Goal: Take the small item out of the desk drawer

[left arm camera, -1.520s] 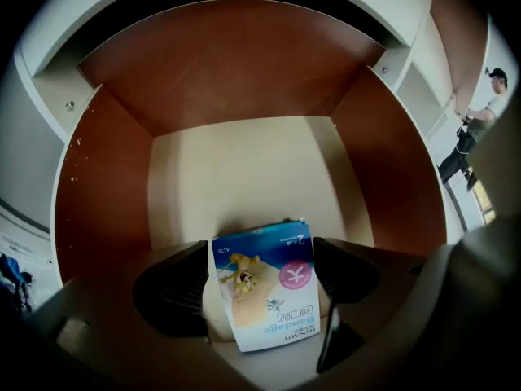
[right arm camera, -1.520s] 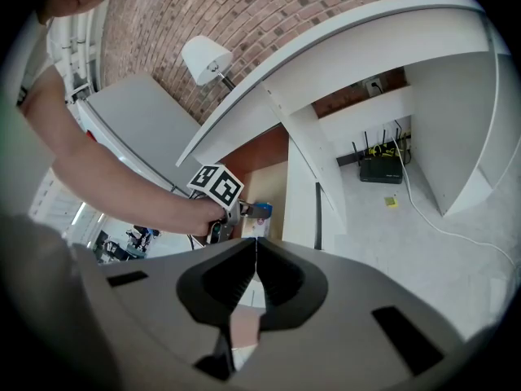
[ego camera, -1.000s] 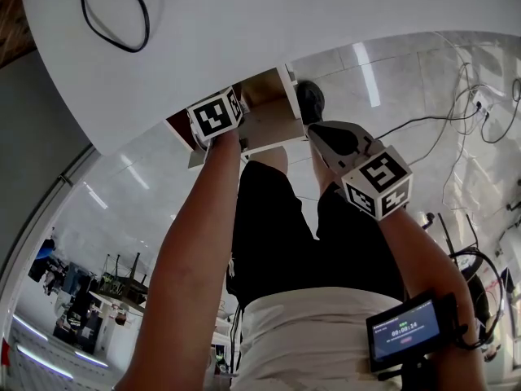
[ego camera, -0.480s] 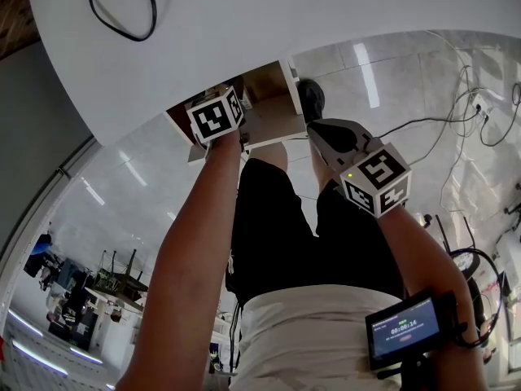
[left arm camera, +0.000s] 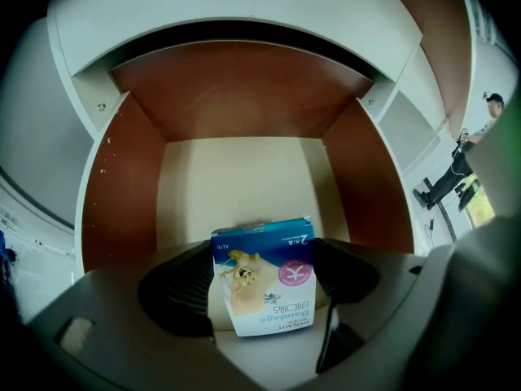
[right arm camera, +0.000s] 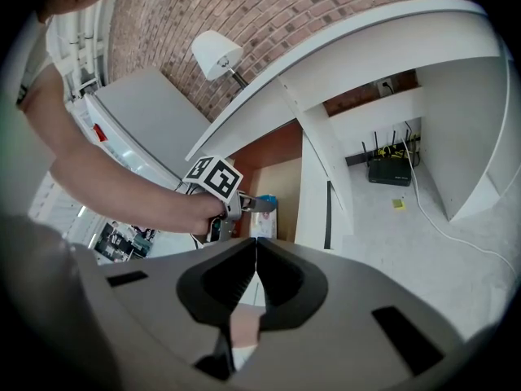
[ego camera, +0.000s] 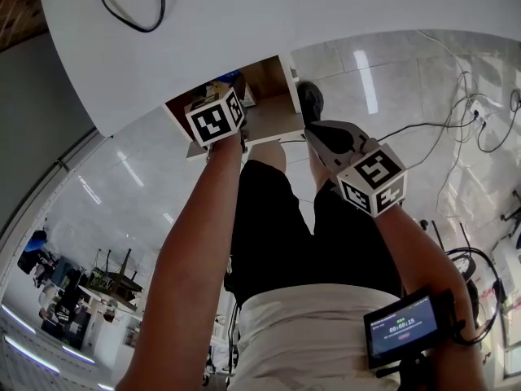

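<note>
Small screen device (ego camera: 401,328) strapped to the right forearm, nearest the camera, well short of the drawer. Right gripper (right arm camera: 255,259) hangs in front of the drawer and to its right, not touching it; its jaws are pressed together with nothing between them. Left gripper (left arm camera: 262,259) is at the drawer's front end, jaws spread just to the width of a small blue-and-white bandage box (left arm camera: 264,287) and clamped on its two sides; the print reads upside down in the left gripper view. The box sits over the front part of the drawer's pale floor — cannot tell whether it touches the floor or hangs clear. Drawer (left arm camera: 106,210) is pulled open, with reddish-brown side and back walls and only the box showing inside. A black shoe (ego camera: 310,100) is on the glossy tiled floor just right of the drawer. White curved desk top (ego camera: 326,6) runs above the drawer, with a black cable (ego camera: 130,2) looped on it, well left of the drawer. Far behind the drawer — a brick wall (right arm camera: 269,6) and a white lamp (right arm camera: 216,53); a black router (right arm camera: 391,169) sits under the desk, right of the drawer.
</note>
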`<state>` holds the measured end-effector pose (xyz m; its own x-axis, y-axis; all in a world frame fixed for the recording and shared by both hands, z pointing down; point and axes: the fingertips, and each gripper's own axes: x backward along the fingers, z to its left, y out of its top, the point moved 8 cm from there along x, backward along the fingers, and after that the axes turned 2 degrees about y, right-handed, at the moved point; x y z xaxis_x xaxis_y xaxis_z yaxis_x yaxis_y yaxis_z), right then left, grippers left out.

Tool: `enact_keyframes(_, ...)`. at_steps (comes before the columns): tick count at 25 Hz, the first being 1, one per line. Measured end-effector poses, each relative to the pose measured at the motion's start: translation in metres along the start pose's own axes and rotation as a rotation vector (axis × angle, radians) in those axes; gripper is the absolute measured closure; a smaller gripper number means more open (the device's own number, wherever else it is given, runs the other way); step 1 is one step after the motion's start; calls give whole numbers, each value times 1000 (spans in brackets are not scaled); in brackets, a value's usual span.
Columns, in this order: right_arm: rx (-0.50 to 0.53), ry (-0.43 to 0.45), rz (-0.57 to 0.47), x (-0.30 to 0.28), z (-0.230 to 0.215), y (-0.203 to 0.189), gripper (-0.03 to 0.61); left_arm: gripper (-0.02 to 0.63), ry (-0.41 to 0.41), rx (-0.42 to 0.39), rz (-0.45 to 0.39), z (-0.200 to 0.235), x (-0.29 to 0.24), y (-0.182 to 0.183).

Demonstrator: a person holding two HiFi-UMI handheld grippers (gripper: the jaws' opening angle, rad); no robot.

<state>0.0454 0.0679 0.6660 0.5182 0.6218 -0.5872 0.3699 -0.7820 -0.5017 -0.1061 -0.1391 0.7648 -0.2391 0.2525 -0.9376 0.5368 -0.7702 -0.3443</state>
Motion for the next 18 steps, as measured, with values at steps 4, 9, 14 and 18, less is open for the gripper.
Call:
enact_keyframes(4, 15, 9, 2, -1, 8, 0, 572, 233, -5, 9, -24, 2, 11, 1)
enact_keyframes(9, 30, 16, 6, -3, 7, -1, 572, 233, -7, 23, -41, 3, 14, -2)
enact_keyframes(14, 46, 22, 16, -2, 13, 2, 572, 233, -10, 42, -56, 6, 28, -1)
enact_keyframes(18, 51, 22, 23, -2, 13, 3, 572, 233, -21, 54, -66, 6, 37, -2)
